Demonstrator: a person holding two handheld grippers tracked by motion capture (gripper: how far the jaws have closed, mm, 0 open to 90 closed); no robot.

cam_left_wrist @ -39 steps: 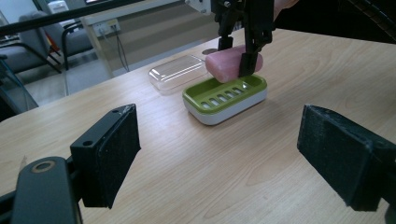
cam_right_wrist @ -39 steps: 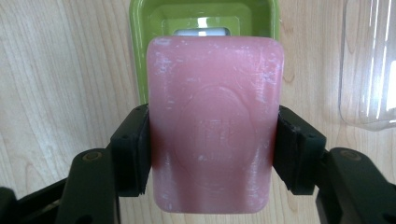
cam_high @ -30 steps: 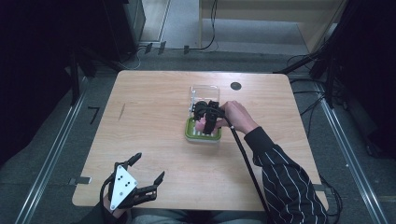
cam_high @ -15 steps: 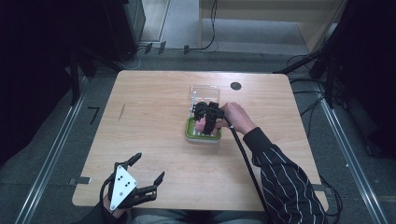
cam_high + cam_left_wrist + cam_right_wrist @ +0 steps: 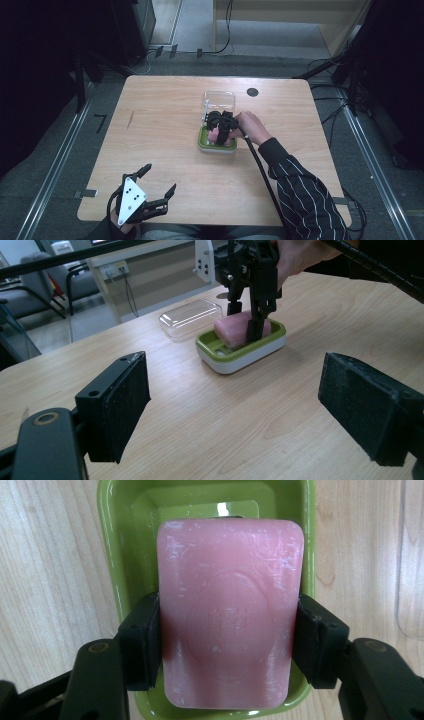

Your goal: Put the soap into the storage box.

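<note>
My right gripper is clamped on the pink soap bar, pads pressing both long sides, pointing down into the green soap dish mid-table. Bar sits tilted in the dish. The clear lid lies just behind the dish. My left gripper hovers wide open, holding nothing, at the near table edge.

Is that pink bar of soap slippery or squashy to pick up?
The pink rectangular soap bar probably stays stiff: its edges look straight between the right hand-held gripper's pads. Its glossy, scuffed face suggests it may slip. Flat-sided, it seems unlikely to roll in the green soap dish.
</note>
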